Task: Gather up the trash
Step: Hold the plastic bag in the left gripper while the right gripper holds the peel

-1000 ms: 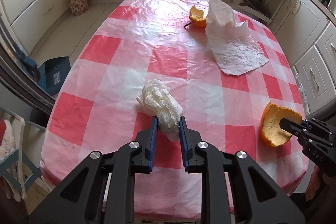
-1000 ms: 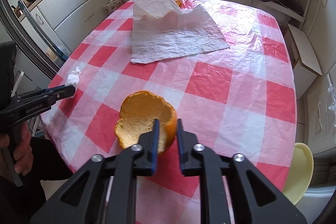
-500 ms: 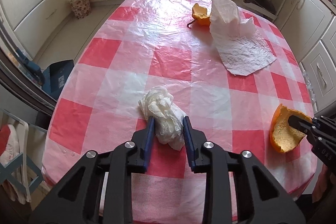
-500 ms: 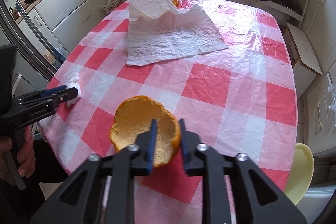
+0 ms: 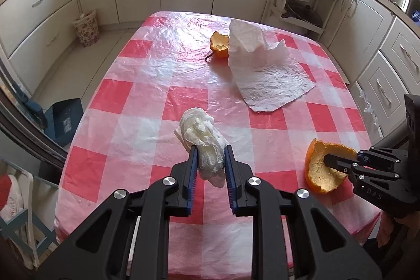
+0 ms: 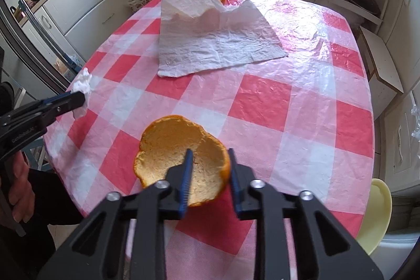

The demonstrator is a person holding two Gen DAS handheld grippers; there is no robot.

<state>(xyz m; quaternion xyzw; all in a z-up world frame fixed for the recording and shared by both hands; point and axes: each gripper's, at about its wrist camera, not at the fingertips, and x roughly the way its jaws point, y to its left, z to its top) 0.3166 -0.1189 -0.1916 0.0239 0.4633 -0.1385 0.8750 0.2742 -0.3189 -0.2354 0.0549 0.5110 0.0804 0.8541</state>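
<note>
the crumpled tissue (image 5: 207, 146) sits near the counter's left edge, pinched between the fingers of the left gripper (image 5: 209, 159), whose jaws have just been closing on it. to the right, the right gripper (image 6: 210, 162) clamps the wall of an orange peel half (image 6: 181, 156), its jaws having just eased apart slightly. farther back on the checked counter (image 5: 147, 85) lie a flat paper towel (image 5: 265, 78) and another peel (image 5: 219, 43).

Black left gripper (image 5: 209, 148), blue-lined fingers (image 5: 193, 169), silver screws (image 5: 167, 180), dark sleeve (image 6: 52, 190)
</note>
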